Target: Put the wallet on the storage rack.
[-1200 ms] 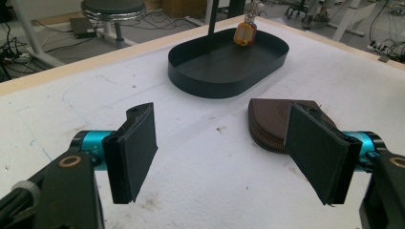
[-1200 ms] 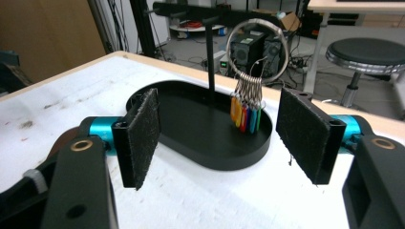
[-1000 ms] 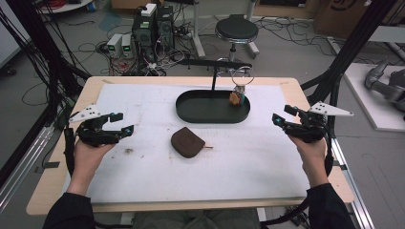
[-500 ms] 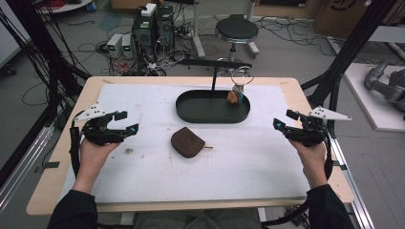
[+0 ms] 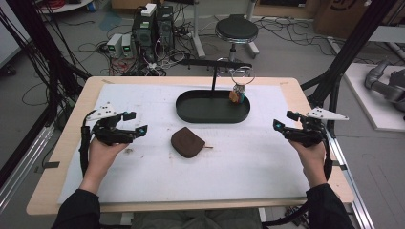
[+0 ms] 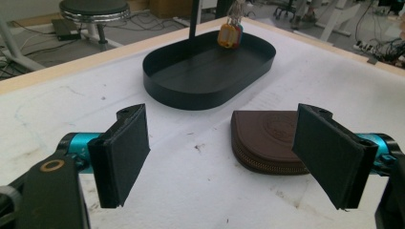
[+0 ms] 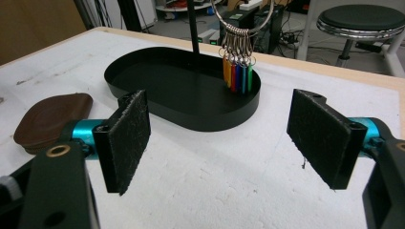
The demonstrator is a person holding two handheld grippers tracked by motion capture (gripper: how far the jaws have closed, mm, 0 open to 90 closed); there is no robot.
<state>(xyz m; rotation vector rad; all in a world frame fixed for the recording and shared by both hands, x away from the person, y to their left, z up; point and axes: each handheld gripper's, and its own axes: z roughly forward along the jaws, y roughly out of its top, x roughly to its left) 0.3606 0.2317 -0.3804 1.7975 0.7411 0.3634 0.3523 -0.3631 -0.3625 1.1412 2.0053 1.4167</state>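
A brown zip pouch lies flat on the white mat, in front of a black oval tray. A ring of coloured key tags hangs from a black stand over the tray's right end. My left gripper hovers left of the pouch and points toward it. Its jaws have just been opening and stand wide with nothing between them. In the left gripper view the pouch lies just beyond the right jaw. My right gripper is at the mat's right side. Its jaws have also just been opening and are empty, facing the tray and tags.
The stand's post rises behind the tray, and its arm reaches right to the key ring. The wooden table edge frames the mat. A stool and computers with cables sit on the floor beyond the table.
My left hand has shifted right, closer to the pouch, and its jaws spread a little wider. The right hand has stayed about where it was.
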